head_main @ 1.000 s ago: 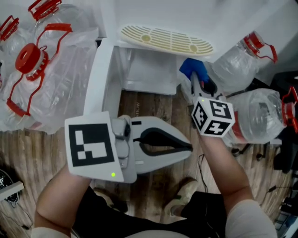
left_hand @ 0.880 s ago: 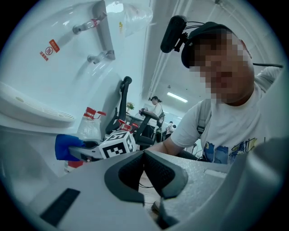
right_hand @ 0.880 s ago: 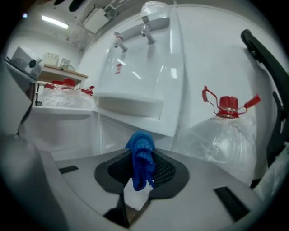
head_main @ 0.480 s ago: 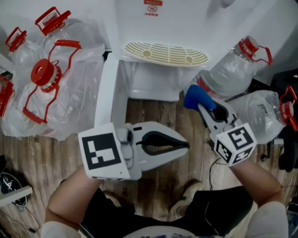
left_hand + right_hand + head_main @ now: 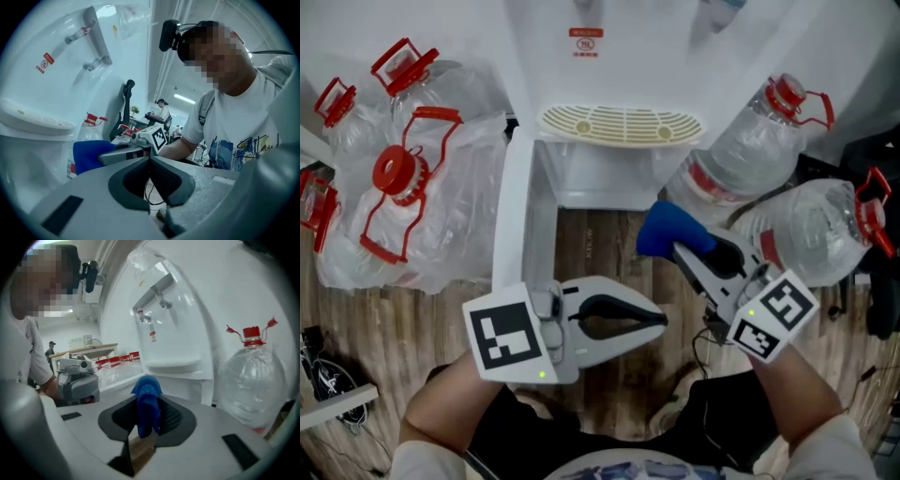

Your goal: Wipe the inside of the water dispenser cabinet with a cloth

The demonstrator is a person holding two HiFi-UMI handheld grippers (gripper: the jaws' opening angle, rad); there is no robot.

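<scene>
The white water dispenser point(image 5: 609, 56) stands at the top, with a cream drip tray point(image 5: 619, 124) above its open lower cabinet point(image 5: 605, 173). The cabinet door point(image 5: 514, 216) is swung open on the left. My right gripper point(image 5: 677, 246) is shut on a blue cloth point(image 5: 666, 228), held over the wooden floor just in front of the cabinet's right side. In the right gripper view the blue cloth point(image 5: 146, 406) hangs bunched between the jaws. My left gripper point(image 5: 662, 319) is shut on nothing, lower down and pointing right. From the left gripper view, the blue cloth point(image 5: 89, 154) shows to the left.
Large clear water bottles point(image 5: 741, 150) with red caps lie right of the dispenser, and another bottle point(image 5: 816, 234) lies beside my right gripper. More bottles in plastic bags point(image 5: 403, 187) are piled on the left. Cables point(image 5: 712, 337) trail on the wooden floor point(image 5: 384, 319).
My right gripper has drawn back from the cabinet's right edge toward the person and leftward, still holding the blue cloth. The left gripper has shifted only slightly.
</scene>
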